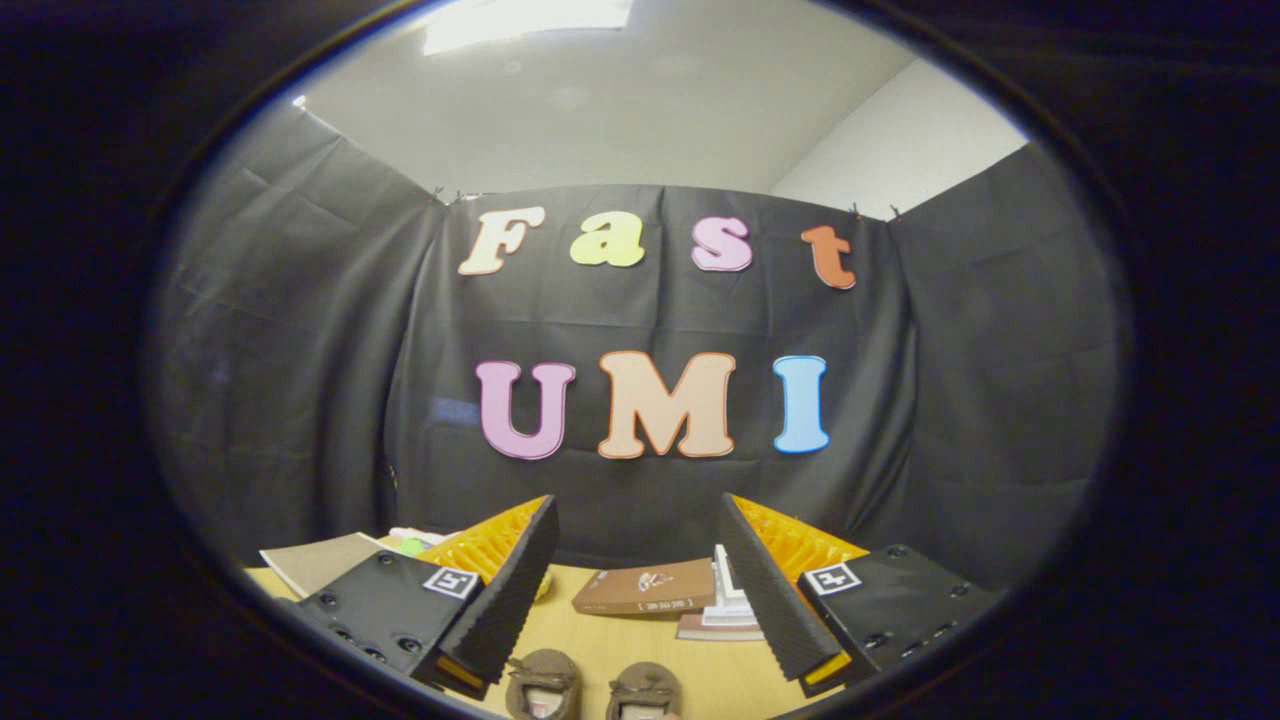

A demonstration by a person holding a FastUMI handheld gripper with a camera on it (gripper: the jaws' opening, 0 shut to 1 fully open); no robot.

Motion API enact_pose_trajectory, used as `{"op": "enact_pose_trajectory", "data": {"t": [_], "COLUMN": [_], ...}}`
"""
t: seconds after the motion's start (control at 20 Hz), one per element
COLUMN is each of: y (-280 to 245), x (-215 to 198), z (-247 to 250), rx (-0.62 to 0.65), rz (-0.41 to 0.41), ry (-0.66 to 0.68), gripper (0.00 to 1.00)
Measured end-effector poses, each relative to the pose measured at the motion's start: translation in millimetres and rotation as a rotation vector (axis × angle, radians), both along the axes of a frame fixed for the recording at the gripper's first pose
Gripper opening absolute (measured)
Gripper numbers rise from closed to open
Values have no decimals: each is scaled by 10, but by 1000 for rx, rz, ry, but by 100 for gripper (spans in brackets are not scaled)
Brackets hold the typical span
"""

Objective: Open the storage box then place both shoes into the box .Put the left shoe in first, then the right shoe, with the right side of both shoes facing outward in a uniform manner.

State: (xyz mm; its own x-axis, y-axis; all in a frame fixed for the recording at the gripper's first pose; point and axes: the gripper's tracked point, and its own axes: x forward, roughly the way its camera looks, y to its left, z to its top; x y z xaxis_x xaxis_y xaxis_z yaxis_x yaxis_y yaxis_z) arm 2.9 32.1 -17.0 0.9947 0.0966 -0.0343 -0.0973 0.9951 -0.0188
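My gripper is held up above the wooden table, open, with nothing between its fingers. Two brown shoes stand side by side on the table below and between the fingers, the left-hand shoe and the right-hand shoe, with only their near ends showing. A brown flat box lies on the table beyond the shoes, its lid down. I cannot tell which shoe is the left one.
A stack of white and pale flat items lies beside the brown box, partly behind the right finger. A grey board or book and a small green thing lie behind the left finger. Black cloth walls close the booth.
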Motion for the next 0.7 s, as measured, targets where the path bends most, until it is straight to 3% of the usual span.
{"op": "enact_pose_trajectory", "data": {"t": [0.4,0.7], "y": [484,941], "x": [-46,-115], "z": [-314,-686], "rx": [13,193], "rz": [101,215], "ry": [63,185], "gripper": [100,100]}}
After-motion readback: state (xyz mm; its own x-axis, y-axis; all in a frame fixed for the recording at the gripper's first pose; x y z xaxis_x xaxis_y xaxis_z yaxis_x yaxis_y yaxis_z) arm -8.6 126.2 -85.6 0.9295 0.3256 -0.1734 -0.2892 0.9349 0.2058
